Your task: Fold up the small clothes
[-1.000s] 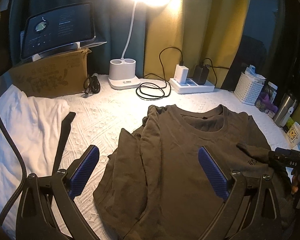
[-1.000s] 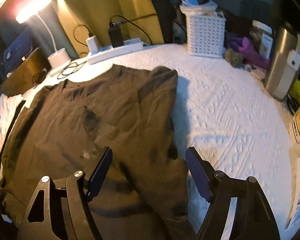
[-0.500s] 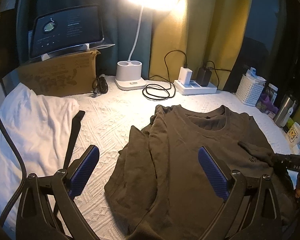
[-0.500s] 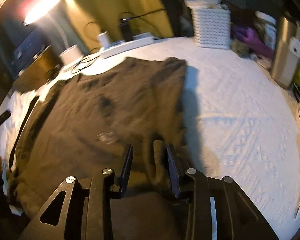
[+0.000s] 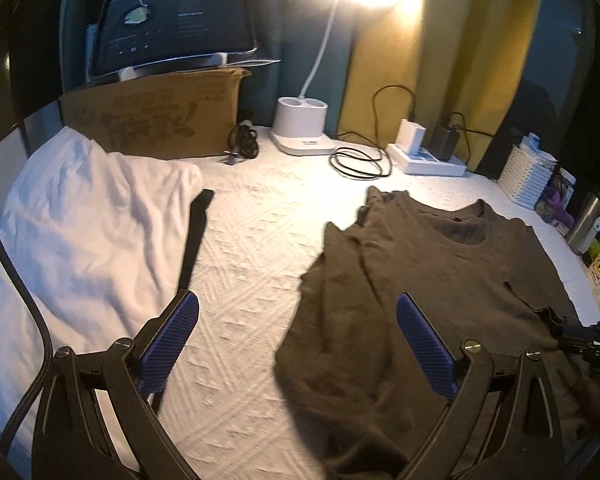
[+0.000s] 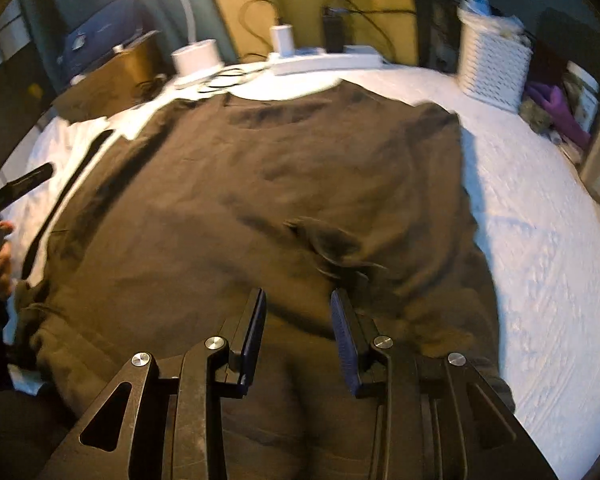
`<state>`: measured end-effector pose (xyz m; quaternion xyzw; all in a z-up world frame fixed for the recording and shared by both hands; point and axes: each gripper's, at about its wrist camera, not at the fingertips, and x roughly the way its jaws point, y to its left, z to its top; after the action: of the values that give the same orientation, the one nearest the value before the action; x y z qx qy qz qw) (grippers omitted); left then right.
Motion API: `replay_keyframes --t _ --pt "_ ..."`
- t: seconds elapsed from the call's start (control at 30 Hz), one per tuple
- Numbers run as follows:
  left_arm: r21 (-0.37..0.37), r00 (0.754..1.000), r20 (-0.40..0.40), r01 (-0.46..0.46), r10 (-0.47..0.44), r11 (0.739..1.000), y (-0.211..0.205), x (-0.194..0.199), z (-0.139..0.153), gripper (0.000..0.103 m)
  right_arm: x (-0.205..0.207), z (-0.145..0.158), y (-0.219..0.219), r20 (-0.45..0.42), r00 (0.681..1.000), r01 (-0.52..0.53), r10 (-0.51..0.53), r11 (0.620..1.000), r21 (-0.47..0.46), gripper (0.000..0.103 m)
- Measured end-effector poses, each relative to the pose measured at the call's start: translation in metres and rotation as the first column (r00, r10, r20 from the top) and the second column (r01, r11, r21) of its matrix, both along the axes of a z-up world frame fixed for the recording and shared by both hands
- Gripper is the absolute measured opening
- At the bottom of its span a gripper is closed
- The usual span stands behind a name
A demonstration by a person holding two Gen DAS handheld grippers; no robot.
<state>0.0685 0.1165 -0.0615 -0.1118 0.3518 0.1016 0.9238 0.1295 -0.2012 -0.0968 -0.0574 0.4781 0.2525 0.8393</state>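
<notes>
A dark brown T-shirt (image 5: 432, 280) lies spread on the white textured cover, collar toward the lamp. My left gripper (image 5: 298, 334) is open and empty, hovering over the shirt's left edge and the bare cover. In the right wrist view the shirt (image 6: 228, 208) fills the middle. My right gripper (image 6: 298, 312) has its jaws narrowed over the shirt's lower part, with cloth bunched in front of the tips; I cannot tell if cloth is pinched. The right gripper's tip shows at the right edge of the left wrist view (image 5: 588, 338).
A white garment (image 5: 80, 224) and a black strap (image 5: 194, 240) lie at the left. At the back stand a cardboard box (image 5: 152, 120) with a tablet, a lamp base (image 5: 302, 130), a power strip (image 5: 428, 160) with cables, a white basket (image 6: 494, 64) and a steel tumbler (image 5: 586, 222).
My right gripper's jaws closed in from wide open and pulled back along the shirt's lower part. My left gripper shifted left, so the shirt now sits further right in its view.
</notes>
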Motion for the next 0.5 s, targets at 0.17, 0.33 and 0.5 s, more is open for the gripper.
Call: replay_keyframes --t 0.17,0.33,0.5 --pt "-0.016 0.999 -0.025 0.027 -0.028 0.999 0.016 0.018 -0.010 0.098 0.015 0.014 0.010 0.064 0.998 0.025 -0.024 0.999 -0.023 0.038" --pt "-0.017 0.987 -0.104 0.124 -0.125 0.992 0.016 0.048 -0.033 0.080 0.034 0.013 0.005 0.086 0.992 0.092 -0.088 0.995 -0.045 0.068" --pt "-0.013 0.967 -0.150 0.204 -0.204 0.979 0.004 0.058 -0.052 0.063 0.043 0.005 -0.007 0.070 0.988 0.143 -0.140 0.989 -0.043 0.068"
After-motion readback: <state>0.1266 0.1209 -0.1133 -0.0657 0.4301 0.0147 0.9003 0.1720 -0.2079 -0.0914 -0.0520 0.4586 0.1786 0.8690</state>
